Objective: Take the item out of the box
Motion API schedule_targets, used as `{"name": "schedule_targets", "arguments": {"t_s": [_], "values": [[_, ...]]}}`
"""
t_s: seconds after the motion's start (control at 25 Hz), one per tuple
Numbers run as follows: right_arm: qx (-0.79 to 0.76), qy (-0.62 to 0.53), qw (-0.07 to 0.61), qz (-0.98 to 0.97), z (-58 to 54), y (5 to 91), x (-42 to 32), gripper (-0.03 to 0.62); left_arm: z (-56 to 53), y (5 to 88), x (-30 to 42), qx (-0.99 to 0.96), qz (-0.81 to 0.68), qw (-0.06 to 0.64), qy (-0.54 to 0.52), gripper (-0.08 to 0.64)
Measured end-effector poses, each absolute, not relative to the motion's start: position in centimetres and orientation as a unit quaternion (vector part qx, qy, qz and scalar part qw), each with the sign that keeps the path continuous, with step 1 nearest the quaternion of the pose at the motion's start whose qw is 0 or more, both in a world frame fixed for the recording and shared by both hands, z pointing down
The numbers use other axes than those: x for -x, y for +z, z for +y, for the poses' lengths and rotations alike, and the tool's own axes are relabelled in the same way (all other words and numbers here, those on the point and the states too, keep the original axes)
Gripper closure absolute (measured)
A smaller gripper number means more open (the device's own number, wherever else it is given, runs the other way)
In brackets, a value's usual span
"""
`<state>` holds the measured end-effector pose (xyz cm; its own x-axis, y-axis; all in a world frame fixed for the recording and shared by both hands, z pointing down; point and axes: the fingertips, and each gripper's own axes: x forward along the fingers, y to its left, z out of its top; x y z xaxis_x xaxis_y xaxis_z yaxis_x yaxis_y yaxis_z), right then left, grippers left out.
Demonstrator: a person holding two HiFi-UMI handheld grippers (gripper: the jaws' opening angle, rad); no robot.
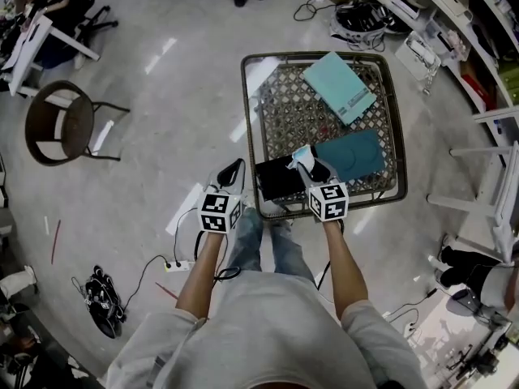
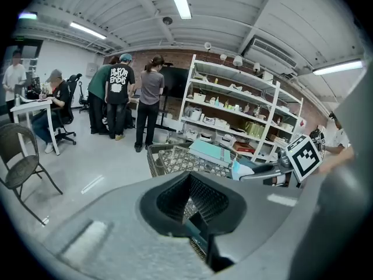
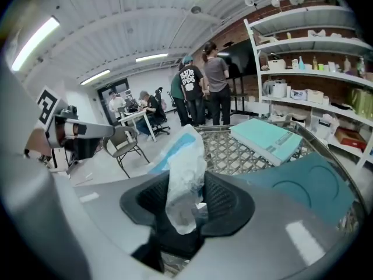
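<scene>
One corner of the plastic packet (image 3: 185, 168) is clenched in the right gripper (image 3: 186, 202), which holds it up beside the open teal box (image 1: 357, 154) on the mesh worktop (image 1: 324, 56). The slack film may slip out if swung. The left gripper (image 2: 192, 202) is released, empty, off the worktop's near edge. A teal lid (image 1: 339, 86) and black insert (image 1: 278, 178) lie nearby, blocking nothing.

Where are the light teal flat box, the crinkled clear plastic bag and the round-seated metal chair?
light teal flat box (image 1: 339, 86): head view, top face.
crinkled clear plastic bag (image 3: 182, 179): right gripper view, middle.
round-seated metal chair (image 1: 75, 128): head view, seat.
</scene>
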<state>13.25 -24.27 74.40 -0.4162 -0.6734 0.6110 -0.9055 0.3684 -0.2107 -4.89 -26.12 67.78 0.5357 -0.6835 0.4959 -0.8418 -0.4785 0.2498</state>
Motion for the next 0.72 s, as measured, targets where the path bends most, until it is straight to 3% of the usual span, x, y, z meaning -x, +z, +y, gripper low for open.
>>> {"name": "schedule_targets", "arguments": {"t_s": [0.72], "values": [[-0.54, 0.15, 0.151, -0.814, -28.6, 62.6, -14.2, 0.43, -30.3, 60.1, 5.7, -0.854, -0.471, 0.181, 0.125, 0.557]]}}
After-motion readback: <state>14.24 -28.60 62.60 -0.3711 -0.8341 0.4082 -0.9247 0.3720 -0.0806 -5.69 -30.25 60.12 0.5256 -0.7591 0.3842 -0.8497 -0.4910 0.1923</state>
